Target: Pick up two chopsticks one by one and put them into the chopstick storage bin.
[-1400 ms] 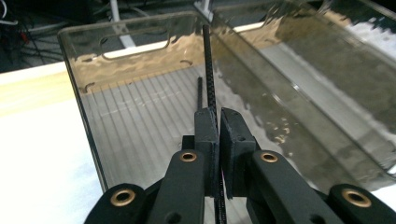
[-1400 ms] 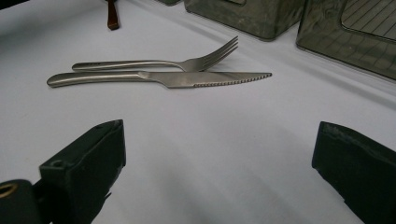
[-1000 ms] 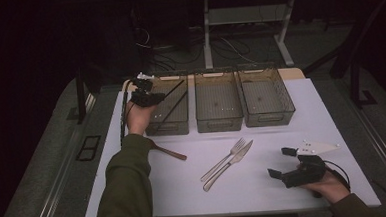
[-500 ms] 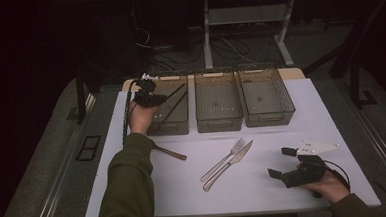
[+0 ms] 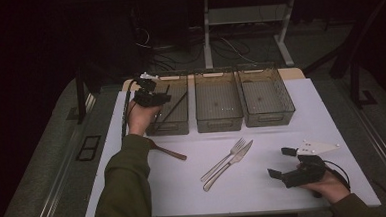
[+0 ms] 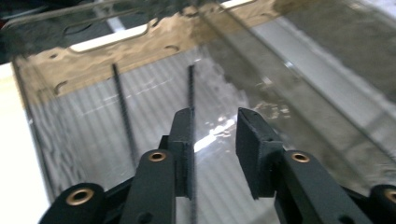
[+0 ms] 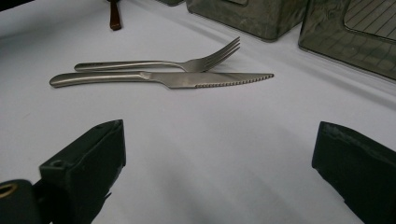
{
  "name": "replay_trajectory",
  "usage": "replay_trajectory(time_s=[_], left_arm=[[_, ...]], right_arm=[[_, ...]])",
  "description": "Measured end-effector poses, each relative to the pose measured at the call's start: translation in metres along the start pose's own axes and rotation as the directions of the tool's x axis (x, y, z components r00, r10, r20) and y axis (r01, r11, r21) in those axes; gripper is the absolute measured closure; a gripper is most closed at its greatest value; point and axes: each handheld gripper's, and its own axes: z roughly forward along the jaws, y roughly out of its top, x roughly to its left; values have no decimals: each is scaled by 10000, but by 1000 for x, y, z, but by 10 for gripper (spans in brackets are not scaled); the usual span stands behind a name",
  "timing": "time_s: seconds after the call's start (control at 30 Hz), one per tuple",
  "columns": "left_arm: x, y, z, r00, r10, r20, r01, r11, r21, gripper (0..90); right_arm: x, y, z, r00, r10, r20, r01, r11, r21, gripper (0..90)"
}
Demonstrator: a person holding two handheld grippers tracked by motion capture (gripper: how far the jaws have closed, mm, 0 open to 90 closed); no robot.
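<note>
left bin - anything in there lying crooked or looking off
Mildly. In the left bin, two thin black sticks lie loose: in the high view one slants corner to corner rather than flat along a wall. The left claw hangs open just above them. No damage or spill shows.

Lab or test workshop, white-topped bench (image 5: pixel 185 189), cables on floor (image 5: pixel 178 51) — metal desk frame (image 5: pixel 207 32) behind

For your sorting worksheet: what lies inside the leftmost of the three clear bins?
Inside the leftmost bin lie two thin dark sticks, apparently chopsticks, on its ribbed floor. The left gripper, jaws parted, hovers over them. The hand and gripper cover the bin's near-left corner, so anything there is hidden.
</note>
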Motion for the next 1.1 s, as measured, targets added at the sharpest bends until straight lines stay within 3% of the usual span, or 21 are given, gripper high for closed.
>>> replay_trajectory(time_s=[0.3, 0.53, 0.83, 1.1], left_arm=[[-19, 2, -20, 9939, 370, 1038, -288, 9964, -797, 479], [-40, -9, -35, 9876, 811, 1341, -654, 9909, -1181, 378], [-69, -31, -61, 9751, 1558, 1578, -1333, 9805, -1443, 350], [-81, -57, -74, 9719, 1661, 1671, -1446, 9805, -1334, 362]], right_arm=[[-1, 1, 1, 10000, 20, 13, -20, 10000, -3, 23], [-2, 2, 2, 10000, 48, 0, -48, 10000, 9, 23], [-2, 1, 1, 10000, 21, 46, -21, 10000, 41, 23], [0, 1, 0, 10000, 29, 31, -29, 10000, 38, 23]])
